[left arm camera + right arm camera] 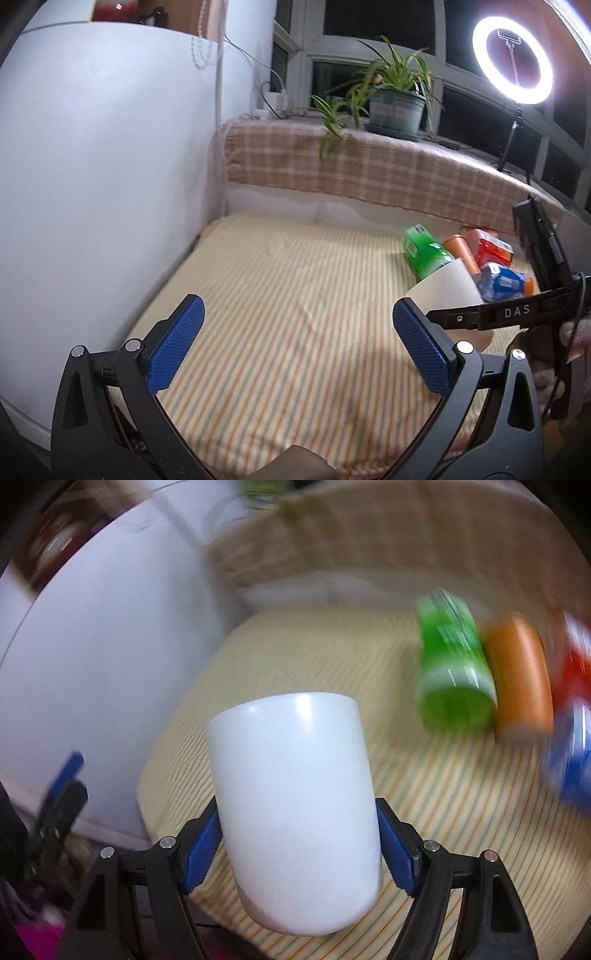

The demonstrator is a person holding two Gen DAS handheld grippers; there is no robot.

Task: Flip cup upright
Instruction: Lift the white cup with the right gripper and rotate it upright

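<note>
Both blue pads of the right claw (pixel 299 843) clamped the white cup (pixel 295 805), mid-flip, tilted above the striped mat (pixel 443 794). Left claw (pixel 295 347) stood apart, empty; next, I judged, rotation must finish before lowering.

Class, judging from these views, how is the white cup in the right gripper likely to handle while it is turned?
The white cup looks rigid, so it probably won't deform. Its glossy, tapered wall may slip between the right gripper's pads. It seems light for its size.

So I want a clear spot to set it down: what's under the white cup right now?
Striped cloth lies below the white cup, which the right tool grips. The patch directly beneath the cup is covered by the cup itself.
</note>
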